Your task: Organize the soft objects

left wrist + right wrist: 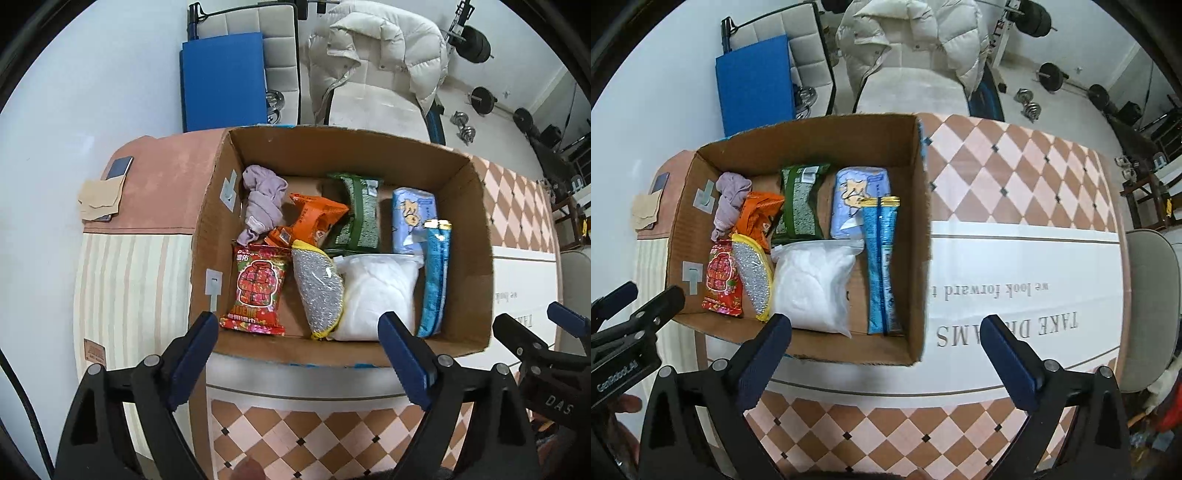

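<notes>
An open cardboard box (476,236) (919,229) stands on the table and holds several soft items: a purple cloth (264,201), an orange packet (314,221), a green packet (360,214), a light blue tissue pack (412,218), a blue tube pack (434,280), a white bag (376,291) (812,284), a silver scrubber (319,291) and a red packet (258,291). My left gripper (301,332) is open and empty at the box's near wall. My right gripper (886,334) is open and empty near the box's near right corner.
The table has a checkered and striped cloth (1015,166). A phone (118,168) and a beige cloth (99,199) lie at the far left. A chair with a white jacket (380,48) stands behind the table. Dumbbells (463,125) lie on the floor.
</notes>
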### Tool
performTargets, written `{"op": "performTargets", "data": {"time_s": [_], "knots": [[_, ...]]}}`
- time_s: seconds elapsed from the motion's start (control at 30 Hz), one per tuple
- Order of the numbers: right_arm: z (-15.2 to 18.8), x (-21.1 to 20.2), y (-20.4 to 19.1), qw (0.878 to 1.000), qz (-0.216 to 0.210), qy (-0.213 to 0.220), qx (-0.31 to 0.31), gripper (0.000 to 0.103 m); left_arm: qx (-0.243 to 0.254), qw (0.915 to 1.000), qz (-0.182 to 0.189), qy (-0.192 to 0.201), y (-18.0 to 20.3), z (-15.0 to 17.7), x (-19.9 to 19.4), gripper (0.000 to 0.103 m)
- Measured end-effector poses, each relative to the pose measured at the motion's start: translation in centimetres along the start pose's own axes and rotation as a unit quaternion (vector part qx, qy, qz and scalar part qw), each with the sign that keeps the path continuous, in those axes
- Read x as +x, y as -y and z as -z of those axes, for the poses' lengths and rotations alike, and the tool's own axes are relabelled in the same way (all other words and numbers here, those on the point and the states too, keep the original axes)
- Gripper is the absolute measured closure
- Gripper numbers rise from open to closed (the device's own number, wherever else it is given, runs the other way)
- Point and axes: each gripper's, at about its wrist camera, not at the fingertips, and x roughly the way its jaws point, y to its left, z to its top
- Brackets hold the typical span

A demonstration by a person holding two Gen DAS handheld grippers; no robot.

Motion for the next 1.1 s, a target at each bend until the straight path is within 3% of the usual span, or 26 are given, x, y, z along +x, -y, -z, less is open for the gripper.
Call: {"op": "performTargets", "data": {"time_s": [0.2, 0.63, 0.9, 1.1], "knots": [[0.9, -3.6, 0.6, 0.999, 0.002, 0.032, -0.004, 0.000, -0.002, 0.9994, 0.003, 0.036, 0.7, 0.9, -4.0, 0.014], [5.6, -19.6, 2.7, 0.988, -0.012, 0.152, -0.010, 0.000, -0.007, 0.9908, 0.005, 0.135, 1.4, 5.2, -18.3, 0.014], [8.6, -26.4, 3.0, 0.980, -0.014, 0.199, -0.019, 0.000, -0.007, 0.9876, 0.013, 0.156, 2.1, 7.4, -22.9, 0.014], [10.0, -28.2, 2.7, 0.977, -0.007, 0.211, -0.030, 0.000, 0.003, 0.9846, 0.008, 0.175, 2.4, 8.3, -24.8, 0.014]]}}
